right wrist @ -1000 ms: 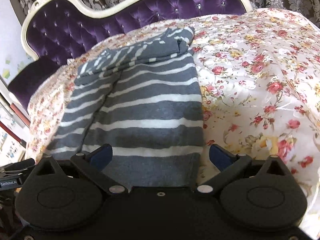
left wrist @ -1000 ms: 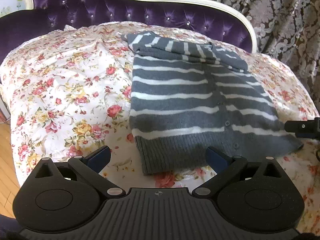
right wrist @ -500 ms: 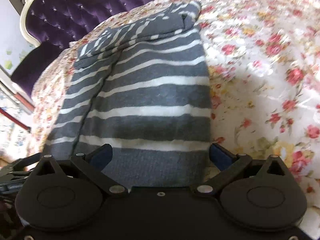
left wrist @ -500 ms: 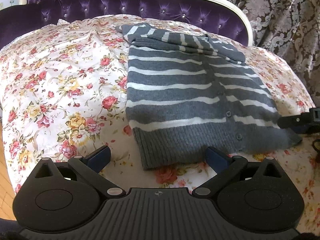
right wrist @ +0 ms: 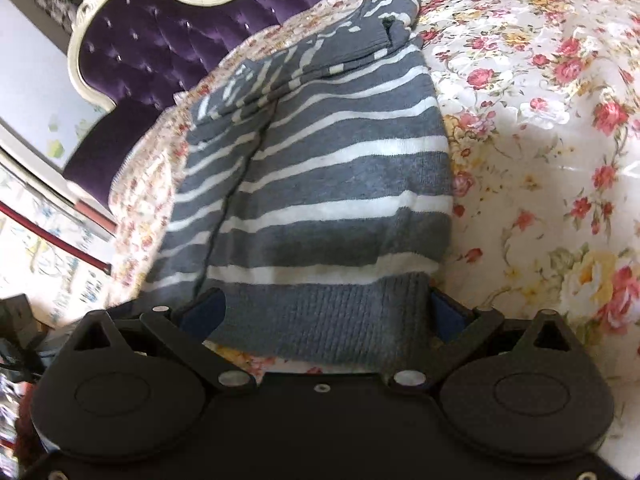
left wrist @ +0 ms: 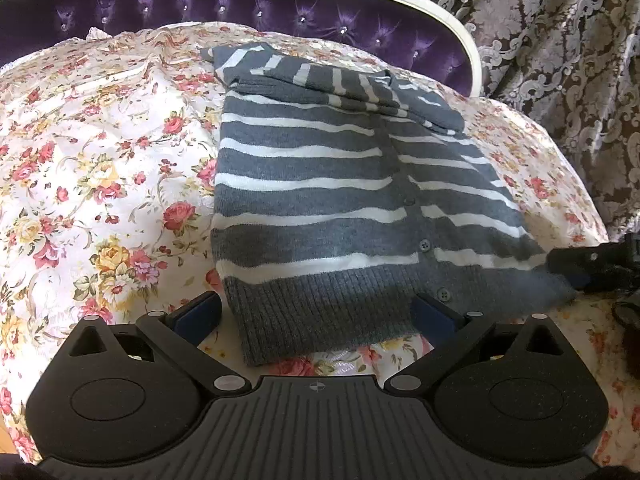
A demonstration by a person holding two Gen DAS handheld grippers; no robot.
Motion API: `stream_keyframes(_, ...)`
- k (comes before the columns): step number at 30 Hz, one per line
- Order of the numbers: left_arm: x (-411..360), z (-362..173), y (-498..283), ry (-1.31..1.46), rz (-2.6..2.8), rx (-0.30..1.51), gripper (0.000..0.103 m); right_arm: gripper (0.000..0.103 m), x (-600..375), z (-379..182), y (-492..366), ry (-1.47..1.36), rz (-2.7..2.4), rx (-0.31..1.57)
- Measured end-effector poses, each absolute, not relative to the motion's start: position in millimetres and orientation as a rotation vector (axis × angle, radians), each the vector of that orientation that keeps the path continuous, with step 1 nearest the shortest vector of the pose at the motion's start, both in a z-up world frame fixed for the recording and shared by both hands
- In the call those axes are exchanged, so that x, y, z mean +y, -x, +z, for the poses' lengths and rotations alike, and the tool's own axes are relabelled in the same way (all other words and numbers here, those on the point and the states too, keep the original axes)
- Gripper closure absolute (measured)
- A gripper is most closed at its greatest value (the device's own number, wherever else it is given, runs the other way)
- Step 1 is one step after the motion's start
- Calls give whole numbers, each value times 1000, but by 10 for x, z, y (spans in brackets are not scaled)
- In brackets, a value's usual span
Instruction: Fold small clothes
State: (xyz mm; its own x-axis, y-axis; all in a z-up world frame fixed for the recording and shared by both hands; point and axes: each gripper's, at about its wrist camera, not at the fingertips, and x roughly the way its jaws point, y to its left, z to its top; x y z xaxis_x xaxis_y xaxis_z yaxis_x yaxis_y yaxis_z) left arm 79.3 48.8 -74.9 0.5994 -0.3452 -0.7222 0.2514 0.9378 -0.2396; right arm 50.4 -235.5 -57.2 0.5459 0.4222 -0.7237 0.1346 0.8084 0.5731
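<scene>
A grey cardigan with white stripes (left wrist: 320,196) lies flat on the floral bedspread, sleeves folded across its top, ribbed hem nearest me. My left gripper (left wrist: 316,316) is open, its fingers astride the hem's left part. My right gripper (right wrist: 326,312) is open, with the hem's right corner between its fingers; the same cardigan (right wrist: 320,184) fills that view. The right gripper's tip (left wrist: 576,264) shows at the hem's right end in the left wrist view. Whether the fingers touch the cloth I cannot tell.
The floral bedspread (left wrist: 100,184) covers a rounded seat with a purple tufted backrest (left wrist: 240,4) behind. A patterned curtain (left wrist: 560,40) hangs at the right. The spread (right wrist: 540,140) extends to the right of the cardigan.
Both grippers have moved forward and down towards the hem. The cardigan has not moved. Both stay open.
</scene>
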Motion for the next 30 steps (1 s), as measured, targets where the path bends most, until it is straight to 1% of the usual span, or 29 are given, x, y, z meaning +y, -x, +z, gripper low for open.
stream_keyframes(1, 494, -747, -796, 119, -347, 867, 2, 3, -2372, -560, -485, -644, 180, 988)
stream_keyframes(5, 544, -738, -791, 147, -334, 875, 3, 24, -2416, -535, -432, -662, 137, 981)
stream_keyframes(6, 555, -732, -789, 151, -332, 876, 3, 25, -2424, -535, -425, -662, 137, 976)
stream_keyframes(7, 562, -729, -786, 154, -327, 877, 6, 28, -2419, -529, -418, -659, 134, 973)
stream_keyframes(8, 569, -722, -779, 156, -317, 876, 15, 31, -2411, -528, -421, -656, 129, 974)
stream_keyframes(10, 594, -707, -756, 154, -292, 868, 26, 35, -2396, -532, -416, -652, 121, 975)
stream_keyframes(12, 630, -702, -749, 169, -285, 868, 28, 36, -2390, -543, -408, -649, 116, 969)
stream_keyframes(14, 657, -692, -741, 179, -278, 870, 35, 38, -2379, -542, -404, -637, 109, 968)
stream_keyframes(21, 686, -674, -725, 210, -288, 874, 51, 49, -2364, -556, -392, -634, 106, 972)
stream_keyframes(23, 690, -677, -732, 219, -286, 870, 60, 56, -2367, -558, -385, -637, 104, 970)
stream_keyframes(24, 692, -678, -736, 224, -284, 869, 62, 58, -2367, -559, -385, -636, 105, 971)
stream_keyframes(25, 698, -684, -742, 233, -282, 869, 66, 63, -2364, -559, -384, -633, 104, 971)
stream_keyframes(26, 702, -684, -745, 241, -277, 866, 70, 73, -2357, -555, -377, -629, 101, 970)
stream_keyframes(27, 711, -691, -746, 249, -275, 865, 72, 78, -2354, -550, -369, -626, 96, 964)
stream_keyframes(28, 718, -695, -748, 253, -272, 865, 77, 82, -2353, -543, -359, -625, 94, 955)
stream_keyframes(29, 730, -697, -748, 259, -270, 863, 88, 84, -2357, -538, -349, -630, 96, 945)
stream_keyframes(30, 754, -700, -747, 276, -270, 861, 90, 84, -2366, -531, -338, -637, 97, 934)
